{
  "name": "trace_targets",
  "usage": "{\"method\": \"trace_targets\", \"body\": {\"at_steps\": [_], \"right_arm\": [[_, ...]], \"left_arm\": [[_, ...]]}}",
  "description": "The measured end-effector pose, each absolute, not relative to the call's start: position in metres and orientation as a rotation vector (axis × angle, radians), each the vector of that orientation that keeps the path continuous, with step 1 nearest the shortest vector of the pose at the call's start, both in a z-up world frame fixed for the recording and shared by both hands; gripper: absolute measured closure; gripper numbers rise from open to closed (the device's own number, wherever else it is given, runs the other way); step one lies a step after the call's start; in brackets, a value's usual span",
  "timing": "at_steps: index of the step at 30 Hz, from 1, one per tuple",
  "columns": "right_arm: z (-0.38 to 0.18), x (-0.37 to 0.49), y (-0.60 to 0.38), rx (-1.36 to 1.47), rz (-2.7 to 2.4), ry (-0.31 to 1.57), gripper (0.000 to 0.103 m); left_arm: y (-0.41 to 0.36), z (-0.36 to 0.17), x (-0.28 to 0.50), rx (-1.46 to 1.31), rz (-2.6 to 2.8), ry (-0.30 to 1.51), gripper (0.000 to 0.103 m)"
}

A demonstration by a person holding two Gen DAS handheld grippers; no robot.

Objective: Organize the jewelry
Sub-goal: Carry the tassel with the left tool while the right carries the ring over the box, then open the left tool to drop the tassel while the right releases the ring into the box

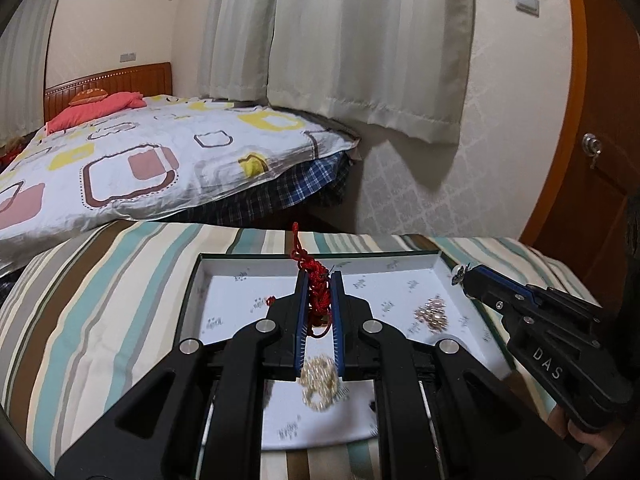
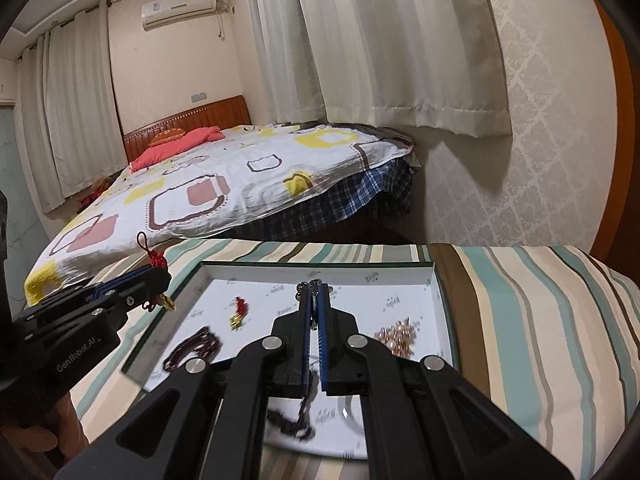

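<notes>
A shallow white tray [image 1: 224, 264] [image 2: 256, 270] lies on a striped cloth. My left gripper [image 1: 320, 280] is shut on a red knotted cord charm [image 1: 318, 292] and holds it above the tray; it shows at the left in the right wrist view [image 2: 158, 280], with a gold pendant hanging below. My right gripper [image 2: 316, 290] is shut on a dark beaded chain [image 2: 298, 420] that dangles below it; it shows at the right in the left wrist view [image 1: 460, 274]. In the tray lie a pale bead bracelet [image 1: 320, 384], a pink-gold bead bracelet [image 1: 432, 314] [image 2: 398, 338], a dark red bead bracelet [image 2: 196, 346] and a small red-gold charm [image 2: 239, 312].
The striped cloth [image 1: 100, 300] [image 2: 540, 320] covers the surface under the tray. A bed with a patterned quilt [image 1: 140, 160] stands beyond it. Curtains [image 1: 360, 40] and a wallpapered wall are behind, and a wooden door [image 1: 592, 160] is at the right.
</notes>
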State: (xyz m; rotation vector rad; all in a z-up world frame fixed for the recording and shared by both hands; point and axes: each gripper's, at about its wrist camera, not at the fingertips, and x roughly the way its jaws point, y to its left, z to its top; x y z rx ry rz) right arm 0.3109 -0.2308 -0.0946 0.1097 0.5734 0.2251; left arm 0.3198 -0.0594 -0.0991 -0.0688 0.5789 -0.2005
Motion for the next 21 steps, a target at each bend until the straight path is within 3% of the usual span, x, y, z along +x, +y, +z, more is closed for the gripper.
{"method": "trace_targets", "body": {"at_steps": [12, 21], "right_arm": [[-0.149, 0.363, -0.226, 0.094, 0.208, 0.739, 0.099], [-0.162, 0.371, -0.223, 0.082, 0.201, 0.821, 0.099]], "left_arm": [[-0.065, -0.169, 0.383, -0.061, -0.163, 0.777, 0.092], [-0.068, -0.181, 0.39, -0.018, -0.154, 0.831, 0.091]]}}
